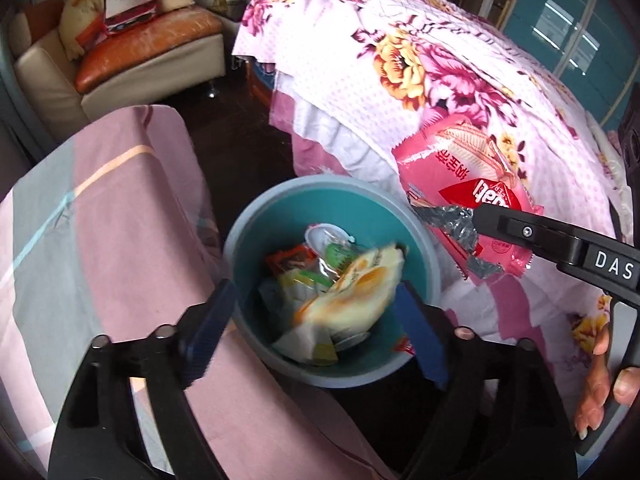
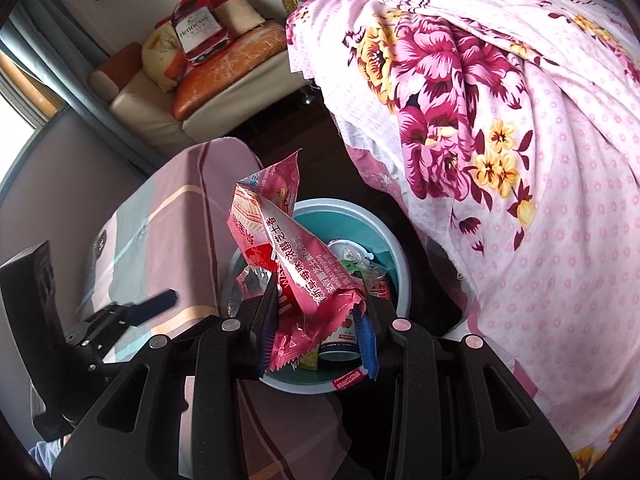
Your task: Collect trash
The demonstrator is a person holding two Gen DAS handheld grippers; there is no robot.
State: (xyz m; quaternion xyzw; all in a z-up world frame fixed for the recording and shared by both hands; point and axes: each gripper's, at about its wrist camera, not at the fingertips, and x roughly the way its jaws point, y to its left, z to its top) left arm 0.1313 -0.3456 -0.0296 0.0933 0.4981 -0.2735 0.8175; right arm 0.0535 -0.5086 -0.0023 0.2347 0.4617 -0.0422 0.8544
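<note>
Looking from the left wrist, the left gripper (image 1: 316,312) stands wide open above the teal bin (image 1: 256,216), and a blurry yellow wrapper (image 1: 352,300) sits among the trash inside. From the right wrist, the right gripper (image 2: 316,332) pinches a pink wafer wrapper (image 2: 296,264) over that bin, beside the flowery blanket (image 2: 500,128).

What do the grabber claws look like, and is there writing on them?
Both are black plastic claws with triangle-shaped cutouts and round silver pins at the joints. The left gripper has dark blue ridged pads on its fingers. The right gripper has blue pads too, with zigzag edges. On its side, white letters read "DAS". No cables or sleeves show.
</note>
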